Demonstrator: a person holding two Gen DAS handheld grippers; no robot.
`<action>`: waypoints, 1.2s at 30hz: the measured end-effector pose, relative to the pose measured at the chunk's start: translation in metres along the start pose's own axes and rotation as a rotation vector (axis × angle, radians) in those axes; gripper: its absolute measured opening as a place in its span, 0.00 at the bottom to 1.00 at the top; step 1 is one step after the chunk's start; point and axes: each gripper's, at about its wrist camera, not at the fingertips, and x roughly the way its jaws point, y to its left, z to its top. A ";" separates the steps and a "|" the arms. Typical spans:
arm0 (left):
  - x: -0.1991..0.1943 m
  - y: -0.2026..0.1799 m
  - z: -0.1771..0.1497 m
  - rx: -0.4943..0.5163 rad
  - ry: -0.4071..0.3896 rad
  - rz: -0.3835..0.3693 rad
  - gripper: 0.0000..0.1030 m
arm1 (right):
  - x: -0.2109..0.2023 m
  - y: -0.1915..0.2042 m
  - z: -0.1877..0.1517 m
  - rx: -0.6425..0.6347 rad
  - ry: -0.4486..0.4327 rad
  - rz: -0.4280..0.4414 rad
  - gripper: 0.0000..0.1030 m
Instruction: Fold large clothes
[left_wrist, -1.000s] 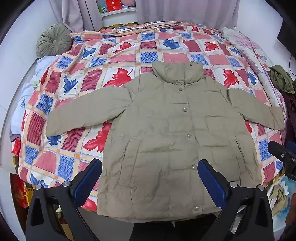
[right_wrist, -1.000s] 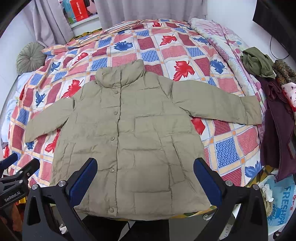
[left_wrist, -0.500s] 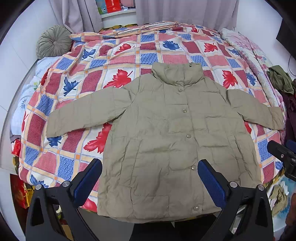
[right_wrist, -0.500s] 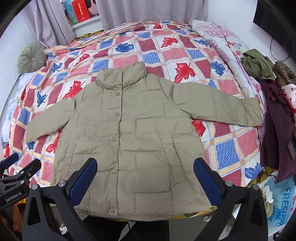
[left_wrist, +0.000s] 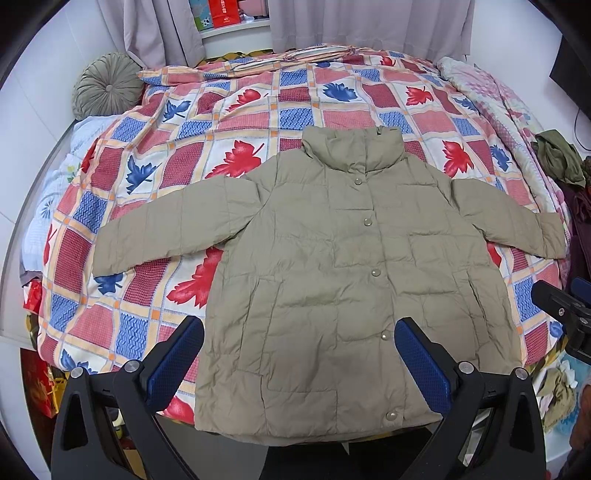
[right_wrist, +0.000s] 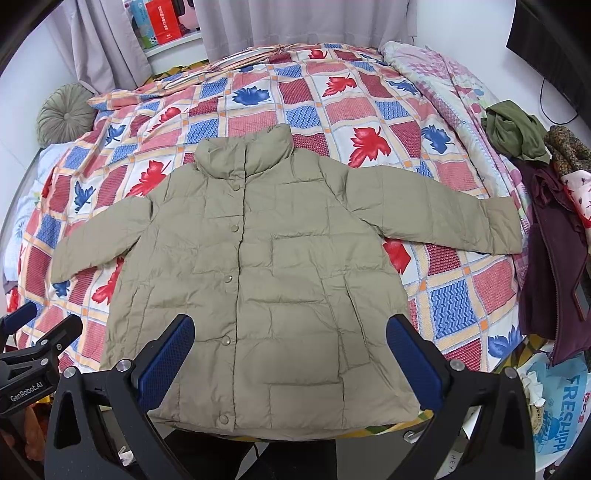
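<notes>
Jacket (left_wrist: 343, 280) flat on bed (left_wrist: 258, 110), snapped, unfolded; left tool (left_wrist: 299, 354) and right tool (right_wrist: 290, 347) gaping, empty; all folds remain.

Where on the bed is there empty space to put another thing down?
Bare quilt lies between the jacket's collar and the round cushion, and below the jacket's sleeve in the right view. The clothes pile crowds the right edge.

Khaki jacket (left_wrist: 332, 280) flat (buttoned), sleeves spread

jacket (left_wrist: 332, 280) hem hidden behind left tool (left_wrist: 299, 362)
</notes>
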 end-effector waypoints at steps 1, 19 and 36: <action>0.000 0.000 0.000 0.000 0.000 0.000 1.00 | 0.000 0.000 0.000 0.000 0.000 0.000 1.00; 0.000 0.000 -0.001 0.000 -0.001 0.000 1.00 | 0.000 0.002 0.000 0.000 -0.002 0.000 1.00; 0.000 0.000 -0.002 0.000 -0.002 -0.001 1.00 | 0.001 0.001 0.000 -0.001 -0.004 0.000 1.00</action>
